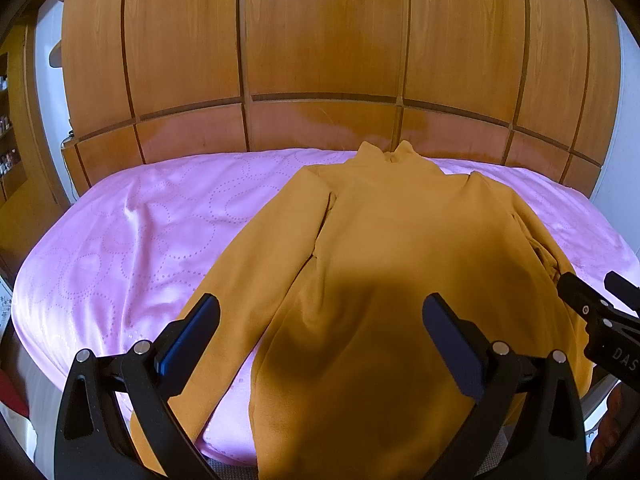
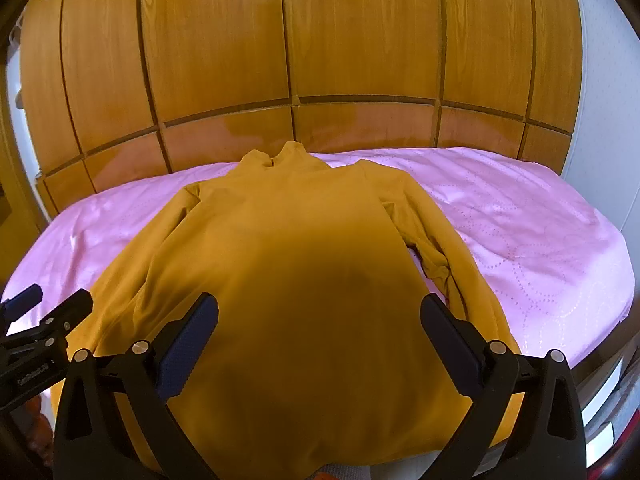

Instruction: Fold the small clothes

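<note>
While both grippers hover spread wide and empty at the near edge of the bed [image 1: 100,240], the top [image 1: 400,260] lies flat on the pink cover, collar far, hem near, its long axis running straight away from the tools. Left gripper [image 1: 320,316] sits over the lower body beside the left sleeve [image 1: 248,272], which angles out toward the near-left. Right gripper [image 2: 318,316] hangs over the hem, right sleeve [image 2: 448,268] bunched just beyond its right finger. Each hand is nearer its own sleeve.
</note>
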The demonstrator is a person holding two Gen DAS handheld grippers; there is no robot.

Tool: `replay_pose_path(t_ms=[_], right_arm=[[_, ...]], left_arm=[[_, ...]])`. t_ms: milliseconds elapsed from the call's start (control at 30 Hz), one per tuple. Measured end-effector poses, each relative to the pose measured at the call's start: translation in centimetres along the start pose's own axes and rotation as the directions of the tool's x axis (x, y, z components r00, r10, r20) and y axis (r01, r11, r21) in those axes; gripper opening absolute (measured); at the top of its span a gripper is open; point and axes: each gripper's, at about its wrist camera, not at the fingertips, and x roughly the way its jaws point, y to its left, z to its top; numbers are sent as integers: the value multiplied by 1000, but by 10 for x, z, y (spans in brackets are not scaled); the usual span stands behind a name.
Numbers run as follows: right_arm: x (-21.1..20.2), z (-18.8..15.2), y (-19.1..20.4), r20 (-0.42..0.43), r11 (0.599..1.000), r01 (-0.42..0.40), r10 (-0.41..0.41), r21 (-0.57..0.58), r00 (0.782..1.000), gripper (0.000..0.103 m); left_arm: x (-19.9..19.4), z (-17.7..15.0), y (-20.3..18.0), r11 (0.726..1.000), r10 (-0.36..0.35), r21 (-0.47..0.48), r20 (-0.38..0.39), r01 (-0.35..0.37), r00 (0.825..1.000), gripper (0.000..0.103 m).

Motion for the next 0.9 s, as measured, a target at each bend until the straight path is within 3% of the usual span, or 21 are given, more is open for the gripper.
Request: replay_pose_path(t_ms=[633,900], right_arm=[[1,1,-1,-3,1000,-1,1,1,1000,100],[5,-3,-2,-8,1000,-5,5,6,1000,100]], left_arm=[[4,-2,-1,1000,-6,-8,-11,5,1000,101],[15,-4,-1,1000,-20,-12,-55,19,998,101]])
